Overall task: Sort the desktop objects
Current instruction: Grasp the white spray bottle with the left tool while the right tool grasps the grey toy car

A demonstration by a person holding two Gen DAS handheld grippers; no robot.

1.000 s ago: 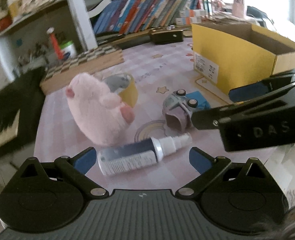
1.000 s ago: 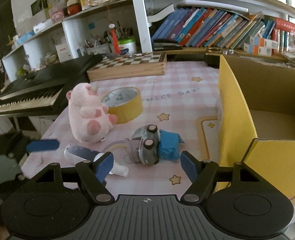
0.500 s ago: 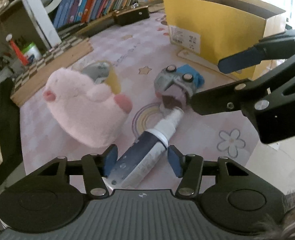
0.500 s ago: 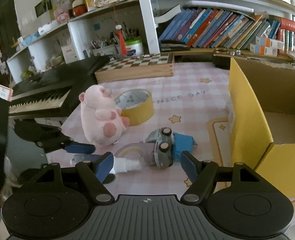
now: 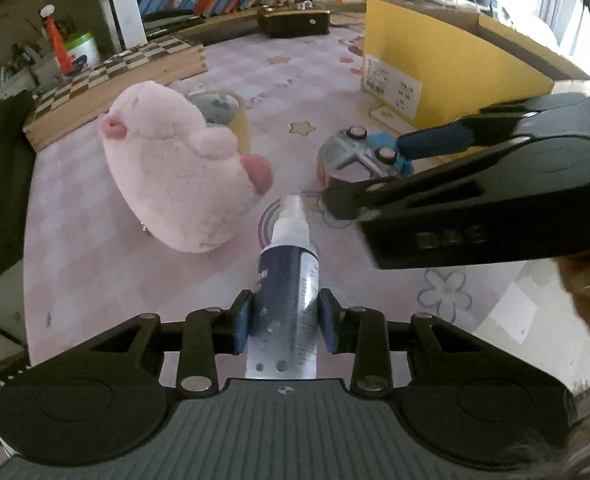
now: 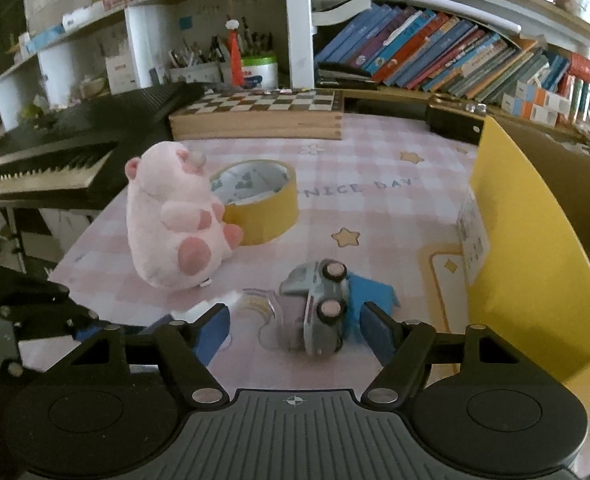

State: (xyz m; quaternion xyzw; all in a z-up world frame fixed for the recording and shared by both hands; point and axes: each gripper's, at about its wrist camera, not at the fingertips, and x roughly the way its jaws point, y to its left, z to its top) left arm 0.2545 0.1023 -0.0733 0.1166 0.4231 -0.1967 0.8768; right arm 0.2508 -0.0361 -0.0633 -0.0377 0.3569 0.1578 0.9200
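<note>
A dark blue spray bottle [image 5: 289, 280] with a white nozzle lies on the pink checked mat, pointing away from me. My left gripper [image 5: 285, 322] is closing and its blue pads press on both sides of the bottle's body. A grey toy car [image 6: 319, 304] lies on its side against a blue crumpled thing [image 6: 371, 292]. My right gripper [image 6: 295, 328] reaches over the car with its jaws closing. The car sits between the fingers and the pads stand clear of it. A pink plush toy [image 5: 179, 176] sits left of the bottle.
A yellow tape roll [image 6: 259, 200] stands behind the plush. An open yellow cardboard box [image 6: 535, 260] fills the right side. A chessboard box [image 6: 259, 116], a black case [image 5: 295, 22] and shelves of books line the back. A piano keyboard [image 6: 55, 148] borders the left.
My left gripper swung in line with the spray bottle and closed from wide open onto its body. My right gripper moved forward and down until the toy car lay between its fingers.
</note>
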